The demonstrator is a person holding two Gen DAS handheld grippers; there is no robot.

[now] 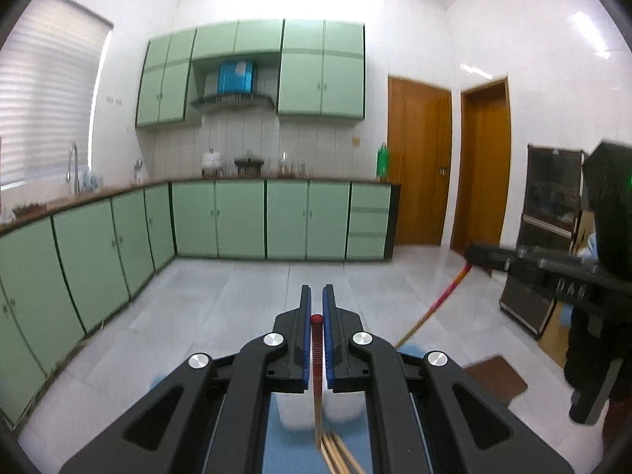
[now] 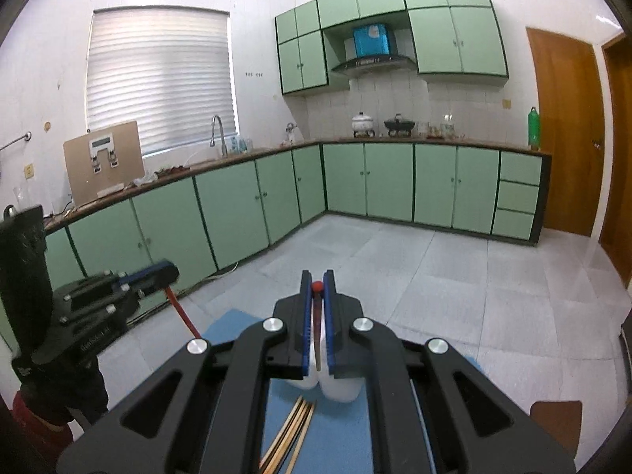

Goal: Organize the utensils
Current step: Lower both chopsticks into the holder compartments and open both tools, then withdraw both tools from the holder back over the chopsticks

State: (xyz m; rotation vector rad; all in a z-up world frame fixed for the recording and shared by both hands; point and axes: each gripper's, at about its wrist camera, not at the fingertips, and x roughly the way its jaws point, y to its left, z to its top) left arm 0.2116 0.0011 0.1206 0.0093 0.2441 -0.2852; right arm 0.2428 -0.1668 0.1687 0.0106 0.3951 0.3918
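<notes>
My left gripper [image 1: 316, 296] is shut on a red-topped chopstick [image 1: 316, 359] that runs down between the blue pads. My right gripper [image 2: 317, 281] is shut on another red-topped chopstick [image 2: 317, 316]. Both are held above a blue mat [image 2: 335, 430] with a white holder [image 2: 339, 391] and a bundle of several loose chopsticks [image 2: 292, 434]. In the left wrist view the bundle [image 1: 335, 454] lies under the gripper, and the right gripper [image 1: 480, 254] shows at the right holding its chopstick [image 1: 438, 300]. In the right wrist view the left gripper [image 2: 158, 272] shows at the left.
Green kitchen cabinets [image 2: 395, 181] line the far walls, with a counter holding pots [image 2: 399, 123] and a sink tap [image 2: 217, 134]. Wooden doors [image 1: 418, 162] stand at the right. A dark cabinet [image 1: 553, 213] is at far right. A brown stool corner [image 2: 557, 422] is near the mat.
</notes>
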